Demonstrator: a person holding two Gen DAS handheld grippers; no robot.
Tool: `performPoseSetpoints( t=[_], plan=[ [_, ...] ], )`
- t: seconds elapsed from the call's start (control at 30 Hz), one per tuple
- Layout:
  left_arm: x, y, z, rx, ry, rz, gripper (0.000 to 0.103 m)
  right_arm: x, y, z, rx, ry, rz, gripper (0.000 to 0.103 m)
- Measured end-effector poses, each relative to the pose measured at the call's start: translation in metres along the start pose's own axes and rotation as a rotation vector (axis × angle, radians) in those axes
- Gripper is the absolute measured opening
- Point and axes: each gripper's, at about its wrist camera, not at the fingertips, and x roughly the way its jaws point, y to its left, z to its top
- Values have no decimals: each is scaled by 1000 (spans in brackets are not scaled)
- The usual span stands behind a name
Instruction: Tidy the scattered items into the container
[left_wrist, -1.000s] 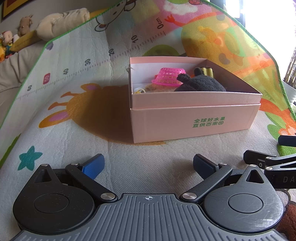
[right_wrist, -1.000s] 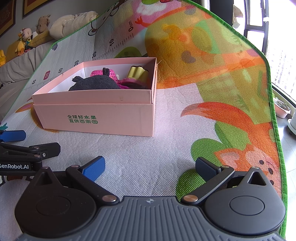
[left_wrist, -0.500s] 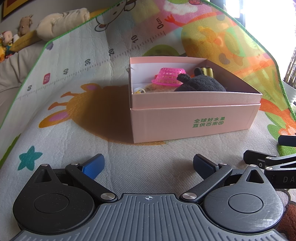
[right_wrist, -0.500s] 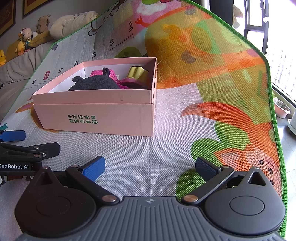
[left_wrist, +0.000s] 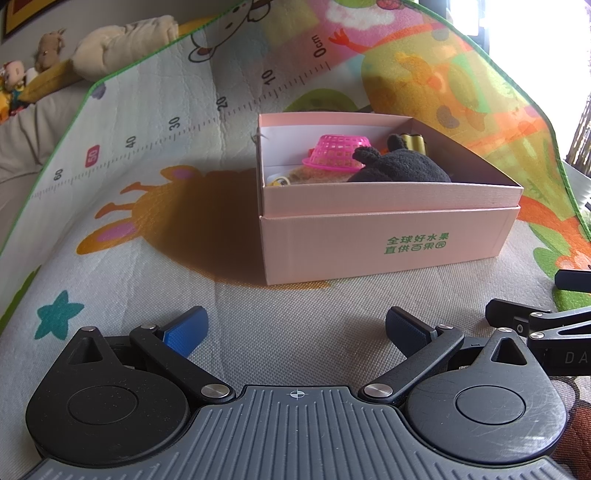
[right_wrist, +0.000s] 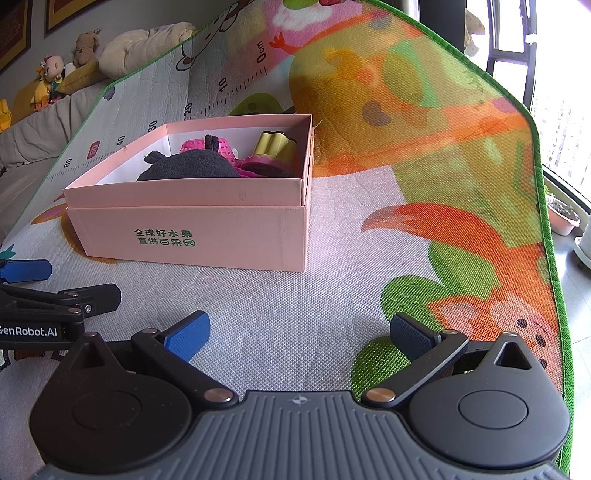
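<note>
Here both pairs of fingers stand wide and hold nothing: the left gripper (left_wrist: 293, 328) and the right gripper (right_wrist: 297, 330) hover low over the play mat (right_wrist: 424, 177), near side of the pink box (right_wrist: 207, 236), which sits just beyond them. The box already holds the black plush toy (left_wrist: 402, 170), the pink basket (left_wrist: 334, 153) and the yellow-green cylinders (right_wrist: 275, 147), and I see nothing loose on the mat. The risk, I judge, is a needless forward push: low fingers could shove the light box along the mat or snag the plush piled near the rim and tip it out.
</note>
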Motion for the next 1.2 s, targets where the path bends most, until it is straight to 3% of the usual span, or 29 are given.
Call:
performPoseSetpoints(
  t=[0.7, 0.87, 1.2],
  plan=[
    [0, 1, 0, 6, 1, -5, 103, 1, 0, 0, 0, 0, 0, 103],
    [0, 5, 4, 17, 35, -35, 103, 1, 0, 0, 0, 0, 0, 103],
    [-7, -2, 1, 6, 66, -8, 103, 1, 0, 0, 0, 0, 0, 103]
  ],
)
